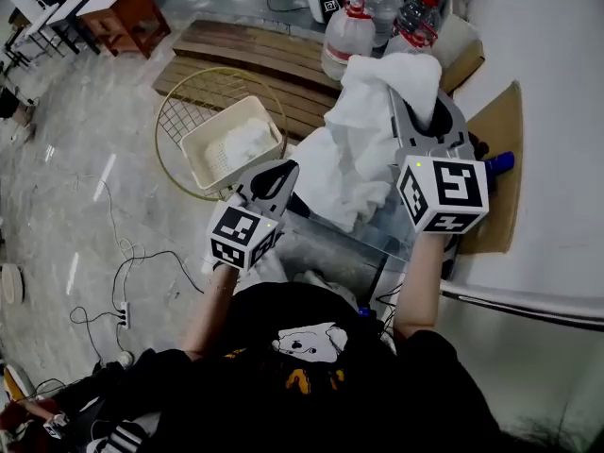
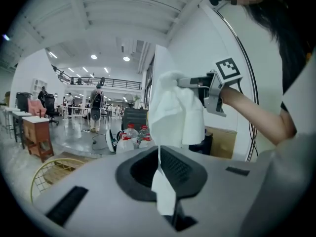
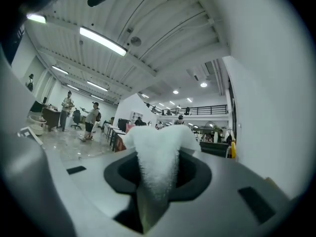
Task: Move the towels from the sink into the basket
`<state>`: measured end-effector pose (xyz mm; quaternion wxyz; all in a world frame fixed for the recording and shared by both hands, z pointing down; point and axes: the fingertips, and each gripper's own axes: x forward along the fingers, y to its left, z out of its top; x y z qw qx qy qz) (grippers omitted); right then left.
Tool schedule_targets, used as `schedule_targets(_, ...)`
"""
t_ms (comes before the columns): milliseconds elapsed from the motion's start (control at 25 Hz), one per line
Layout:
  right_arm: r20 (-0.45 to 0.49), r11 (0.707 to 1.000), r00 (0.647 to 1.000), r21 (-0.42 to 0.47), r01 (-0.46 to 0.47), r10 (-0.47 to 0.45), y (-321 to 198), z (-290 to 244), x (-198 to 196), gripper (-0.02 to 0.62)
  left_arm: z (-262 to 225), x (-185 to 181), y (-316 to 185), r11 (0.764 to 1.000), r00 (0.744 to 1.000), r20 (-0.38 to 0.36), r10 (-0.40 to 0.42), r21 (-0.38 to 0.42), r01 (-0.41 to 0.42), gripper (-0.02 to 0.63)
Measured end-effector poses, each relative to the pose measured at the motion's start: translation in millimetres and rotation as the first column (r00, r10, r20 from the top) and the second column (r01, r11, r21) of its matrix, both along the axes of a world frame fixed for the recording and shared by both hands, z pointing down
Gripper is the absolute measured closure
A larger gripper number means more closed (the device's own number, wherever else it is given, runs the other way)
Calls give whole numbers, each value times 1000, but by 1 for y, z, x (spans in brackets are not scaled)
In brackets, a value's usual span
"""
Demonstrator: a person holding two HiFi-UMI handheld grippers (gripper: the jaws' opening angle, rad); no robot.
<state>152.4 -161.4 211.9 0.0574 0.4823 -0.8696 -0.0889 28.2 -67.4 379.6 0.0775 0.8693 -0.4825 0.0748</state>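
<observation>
A large white towel (image 1: 354,149) hangs in the air over the sink (image 1: 373,237), bunched at its top. My right gripper (image 1: 418,92) is raised and shut on that top bunch; the towel (image 3: 158,152) fills the jaws of the right gripper (image 3: 155,181) in its own view. Lower and to the left, my left gripper (image 1: 281,176) is shut on a thin edge of the same towel (image 2: 173,112); a white strip runs down between the jaws of the left gripper (image 2: 160,181). The cream basket (image 1: 226,118) stands on the floor to the left with another towel (image 1: 247,140) inside.
A round gold wire frame (image 1: 179,111) surrounds the basket. Water bottles (image 1: 354,31) stand behind the sink on a wooden pallet (image 1: 245,50). Cardboard (image 1: 505,121) and a white counter (image 1: 557,206) lie to the right. Cables trail over the floor at left.
</observation>
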Motion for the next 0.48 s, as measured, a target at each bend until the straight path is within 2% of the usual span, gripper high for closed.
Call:
schedule_targets(200,-2,995,995,23,99,-99,-10,-12,-88,485,6,-65,-2,997,997,-13,-74,-20,73,588)
schedule_targets(480,-6,972,973,-29,232,-232,-30,10,-222,485,23,-180,-5,978,980,-2,-201,-60,201,588)
